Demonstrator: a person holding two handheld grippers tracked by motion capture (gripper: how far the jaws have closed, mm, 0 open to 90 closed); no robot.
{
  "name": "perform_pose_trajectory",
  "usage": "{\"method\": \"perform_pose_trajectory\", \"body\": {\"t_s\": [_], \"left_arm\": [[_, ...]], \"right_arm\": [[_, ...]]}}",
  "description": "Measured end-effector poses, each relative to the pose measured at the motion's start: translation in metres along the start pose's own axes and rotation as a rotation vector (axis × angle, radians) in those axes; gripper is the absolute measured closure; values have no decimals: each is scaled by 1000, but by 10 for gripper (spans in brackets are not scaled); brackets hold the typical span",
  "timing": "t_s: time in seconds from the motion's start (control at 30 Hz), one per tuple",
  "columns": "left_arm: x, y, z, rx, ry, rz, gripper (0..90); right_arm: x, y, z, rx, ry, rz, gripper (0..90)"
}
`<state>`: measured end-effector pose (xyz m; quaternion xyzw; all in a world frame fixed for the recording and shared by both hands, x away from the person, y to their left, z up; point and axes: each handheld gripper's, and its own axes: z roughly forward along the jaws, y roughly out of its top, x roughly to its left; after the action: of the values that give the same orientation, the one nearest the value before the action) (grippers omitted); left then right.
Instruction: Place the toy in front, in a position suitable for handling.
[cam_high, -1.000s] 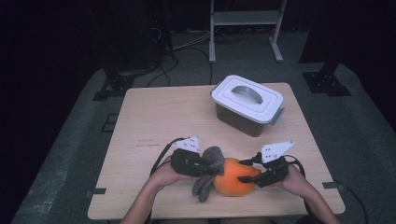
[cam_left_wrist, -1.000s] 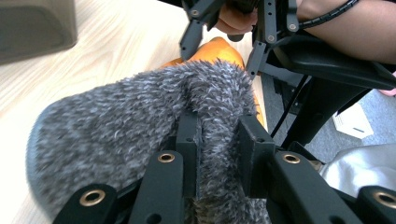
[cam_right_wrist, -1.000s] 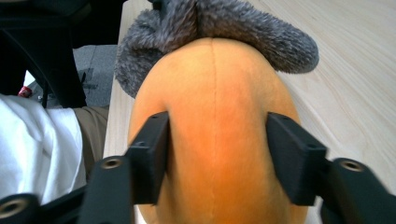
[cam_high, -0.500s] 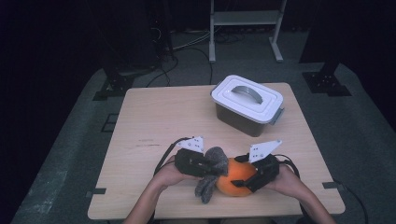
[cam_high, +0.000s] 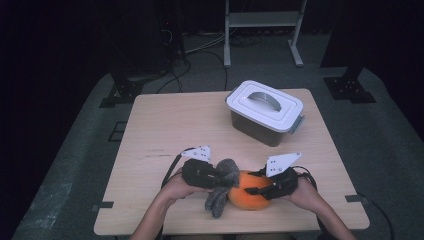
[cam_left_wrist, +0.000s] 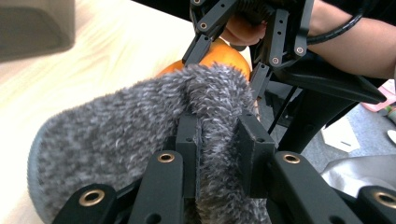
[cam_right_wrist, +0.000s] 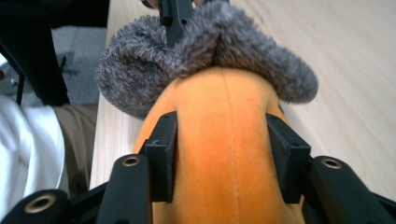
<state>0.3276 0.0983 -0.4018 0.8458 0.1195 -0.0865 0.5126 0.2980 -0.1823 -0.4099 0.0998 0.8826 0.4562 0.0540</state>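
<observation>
An orange plush ball (cam_high: 248, 197) lies near the table's front edge, with a grey fuzzy piece (cam_high: 223, 186) draped over its left side. My left gripper (cam_high: 216, 179) is shut on that grey fuzzy fabric (cam_left_wrist: 140, 112), which is pinched between its jaws (cam_left_wrist: 217, 140). My right gripper (cam_high: 254, 190) comes in from the right. Its jaws have just been closing on the orange plush (cam_right_wrist: 224, 107), and both pads now press into its sides (cam_right_wrist: 219, 154). The grey fuzz (cam_right_wrist: 210, 42) shows beyond the plush.
A dark storage box with a white handled lid (cam_high: 265, 111) stands at the back right of the wooden table (cam_high: 170, 125). A white metal rack (cam_high: 262, 20) stands on the floor beyond. Cables trail from both grippers.
My right gripper moved left onto the orange plush, and its jaws now clasp it. The left gripper kept its hold on the grey fuzz and stayed put.
</observation>
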Motion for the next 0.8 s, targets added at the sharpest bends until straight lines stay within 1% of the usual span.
{"method": "perform_pose_trajectory", "body": {"t_s": [0.03,0.07,0.17,0.23,0.27,0.3,0.33,0.37,0.47,0.53,0.63,0.7,0.8], "left_arm": [[-1,2,-3,-2,6,8,727],[-4,5,-7,-3,14,20,727],[-7,10,-18,11,39,41,727],[-7,11,-25,11,53,39,727],[-6,10,-28,13,61,37,728],[-5,9,-30,18,68,35,728],[-4,8,-30,24,74,34,728],[-3,6,-29,23,78,25,727],[2,1,-25,21,73,10,727],[3,-2,-23,25,73,1,727],[5,-4,-18,34,67,-7,727],[5,-4,-12,38,57,-8,727],[4,0,-5,23,45,-6,727]], "right_arm": [[-1,2,2,-19,4,-10,523],[-1,4,4,-24,4,-17,524],[-2,12,15,-51,13,-47,532],[-2,18,23,-66,22,-58,532],[-3,18,25,-74,28,-53,532],[-4,19,28,-73,41,-51,530],[-4,18,30,-67,42,-56,528],[-4,17,30,-65,44,-54,523],[-6,10,25,-67,49,-40,496],[-7,3,19,-73,48,-49,493],[-8,-10,7,-87,41,-35,494],[-9,-16,1,-88,30,-24,494],[-11,-22,-5,-87,21,-15,488]]}}
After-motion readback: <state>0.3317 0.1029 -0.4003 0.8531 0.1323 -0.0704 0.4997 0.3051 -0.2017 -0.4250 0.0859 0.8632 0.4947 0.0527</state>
